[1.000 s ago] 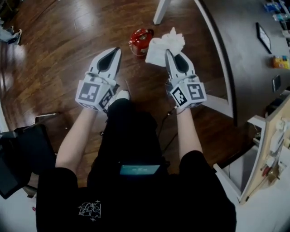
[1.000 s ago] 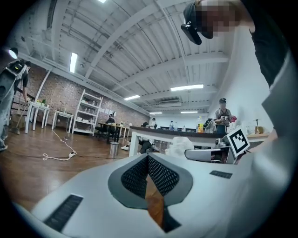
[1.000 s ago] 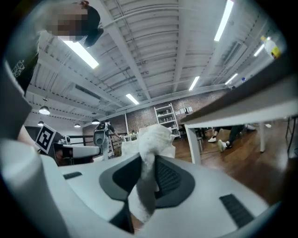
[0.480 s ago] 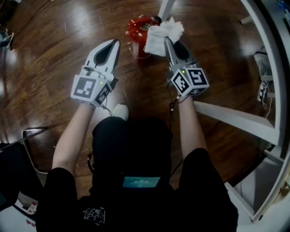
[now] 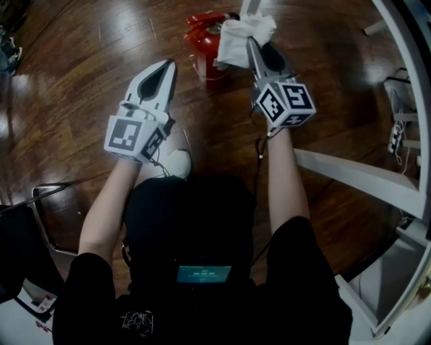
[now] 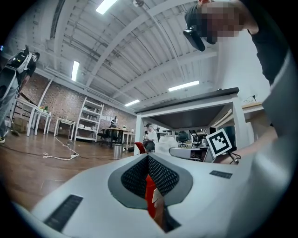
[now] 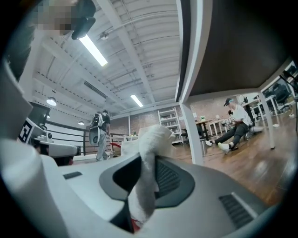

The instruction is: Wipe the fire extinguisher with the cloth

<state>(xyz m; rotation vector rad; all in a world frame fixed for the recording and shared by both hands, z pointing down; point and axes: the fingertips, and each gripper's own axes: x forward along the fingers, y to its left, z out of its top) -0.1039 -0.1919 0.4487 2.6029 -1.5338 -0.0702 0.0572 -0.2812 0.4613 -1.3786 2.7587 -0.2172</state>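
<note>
A red fire extinguisher [image 5: 204,42] stands on the wooden floor at the top of the head view. The white cloth [image 5: 241,37] hangs bunched against the extinguisher's right side, and my right gripper [image 5: 252,46] is shut on it. In the right gripper view the cloth [image 7: 148,172] fills the slit between the jaws. My left gripper [image 5: 171,66] hovers to the lower left of the extinguisher, apart from it, jaws together and holding nothing. In the left gripper view a bit of the red extinguisher [image 6: 139,148] shows beyond the shut jaws.
A white table leg [image 5: 250,7] rises just behind the cloth. A white curved frame [image 5: 412,87] and a white bar [image 5: 357,178] lie to the right. A black chair with a metal frame [image 5: 40,202] sits at the left. A white shoe [image 5: 178,162] is below the left gripper.
Both grippers have moved forward toward the extinguisher. The right gripper has carried the cloth up against the extinguisher's right side. The left gripper stays shut.
</note>
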